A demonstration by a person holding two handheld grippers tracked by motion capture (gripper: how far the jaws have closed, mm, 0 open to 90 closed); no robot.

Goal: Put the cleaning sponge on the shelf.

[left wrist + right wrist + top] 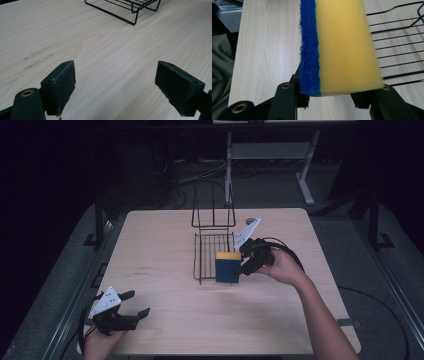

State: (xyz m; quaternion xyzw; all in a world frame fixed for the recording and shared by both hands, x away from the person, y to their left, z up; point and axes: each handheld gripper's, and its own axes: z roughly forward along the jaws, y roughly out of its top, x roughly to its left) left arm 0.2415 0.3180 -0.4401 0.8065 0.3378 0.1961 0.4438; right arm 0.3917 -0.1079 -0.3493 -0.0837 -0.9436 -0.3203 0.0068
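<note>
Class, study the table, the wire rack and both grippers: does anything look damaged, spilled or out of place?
Nothing is spilled or broken. The right gripper holds a yellow-and-blue sponge at the wire rack. Only faint scuff marks mar the table.

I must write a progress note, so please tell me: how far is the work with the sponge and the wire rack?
Done: the right tongs are shut on the sponge, blue layer on one side. In hand: in the high view the sponge is held upright at the near right edge of the wire rack. Left: probably setting it in the rack and letting go. The left tongs wait open near the table's front edge.
</note>
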